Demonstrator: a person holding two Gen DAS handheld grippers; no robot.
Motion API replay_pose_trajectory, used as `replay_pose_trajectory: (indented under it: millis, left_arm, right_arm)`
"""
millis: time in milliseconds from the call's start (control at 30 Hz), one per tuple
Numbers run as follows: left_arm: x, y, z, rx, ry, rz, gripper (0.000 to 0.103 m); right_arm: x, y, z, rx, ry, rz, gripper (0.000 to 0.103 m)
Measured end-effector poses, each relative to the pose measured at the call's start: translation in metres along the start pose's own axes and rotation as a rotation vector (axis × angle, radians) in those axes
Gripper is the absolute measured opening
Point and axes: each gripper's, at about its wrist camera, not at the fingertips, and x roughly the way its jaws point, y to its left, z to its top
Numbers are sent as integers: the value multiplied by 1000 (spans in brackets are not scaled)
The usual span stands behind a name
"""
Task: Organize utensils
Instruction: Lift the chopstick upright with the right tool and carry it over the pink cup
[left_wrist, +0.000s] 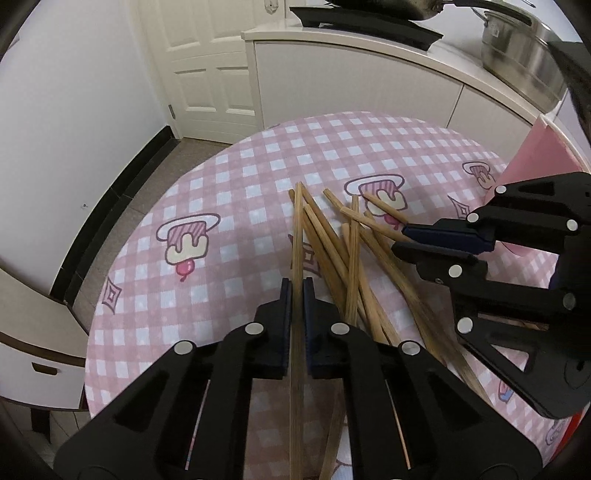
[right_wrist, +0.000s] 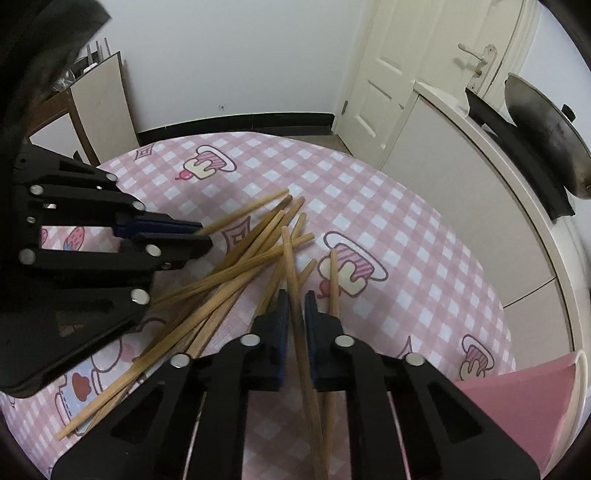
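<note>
Left wrist view: left gripper (left_wrist: 296, 291), jaws narrowed on one chopstick (left_wrist: 296, 236) | right gripper (right_wrist: 295, 306), jaws narrowed on another chopstick (right_wrist: 291, 269) | chopstick pile (left_wrist: 354, 258) crossed on surface (left_wrist: 236, 177) | likely singling sticks out to untangle them.

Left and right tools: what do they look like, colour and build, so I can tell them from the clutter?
Both look alike. The left tool and the right tool have matte black, angular plastic frames with triangular cut-outs, studded with round silver discs at the joints. Each ends in two flat, straight fingers lined with dark navy-blue pads. No cables, labels, sleeves or hands show in either view.
</note>
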Motion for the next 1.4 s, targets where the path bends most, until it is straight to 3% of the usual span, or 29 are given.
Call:
replay_pose_trajectory:
  millis: [167,467,733,1400]
  left_arm:
    - [-22,5,-2,-8,-38,5,6]
    - [-106,-3,6,-19,-212,18,6]
    - [-171,-36,16,1,-358,9,6]
    - [-236,-111,88,-38,-607,-177,6]
  right_arm:
    - [-25,-4,3,34,-62,25,5]
    - [-100,-8,6,68,-230,56,5]
    - [-171,-21,-1,92,-367,45,5]
    - [-291,-103,-14,209,-588,-85,5]
